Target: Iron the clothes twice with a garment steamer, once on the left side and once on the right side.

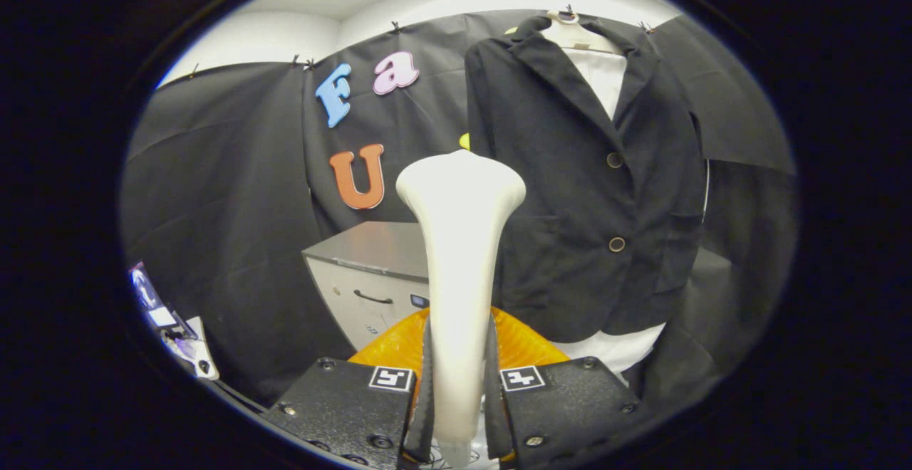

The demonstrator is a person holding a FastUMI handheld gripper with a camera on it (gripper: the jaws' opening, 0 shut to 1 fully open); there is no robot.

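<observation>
Between the fingers (459,377) sits the neck of the garment steamer (459,242), both fingers pressed on its sides, narrow grip, handle upright with the flared head at the top and pointing away toward the clothes. Grip low on the neck looks chosen to keep the head free and steady for a pass down fabric. Just past the fingers, behind the steamer neck, an orange ribbed thing (524,345), likely the steamer base or tank, cannot tell which. Beyond the head and to the right hangs the dark jacket (591,192) on a hanger (581,32), over a white shirt (605,78) that shows at the collar and below the hem; two buttons (615,160) closed on the front. Jacket hangs flat and front-on, so both sides are open to a pass. Steamer head is apart from the cloth, near the jacket's left edge; judgement: still in approach, no side ironed yet as far as can be told. Far left of the steamer a grey cabinet (370,270) with a drawer handle stands against the black cloth wall (221,192). Near left, some small gear with a cable (174,335), too blurred to name. White wall and ceiling above the cloth. No desk surface visible.
</observation>
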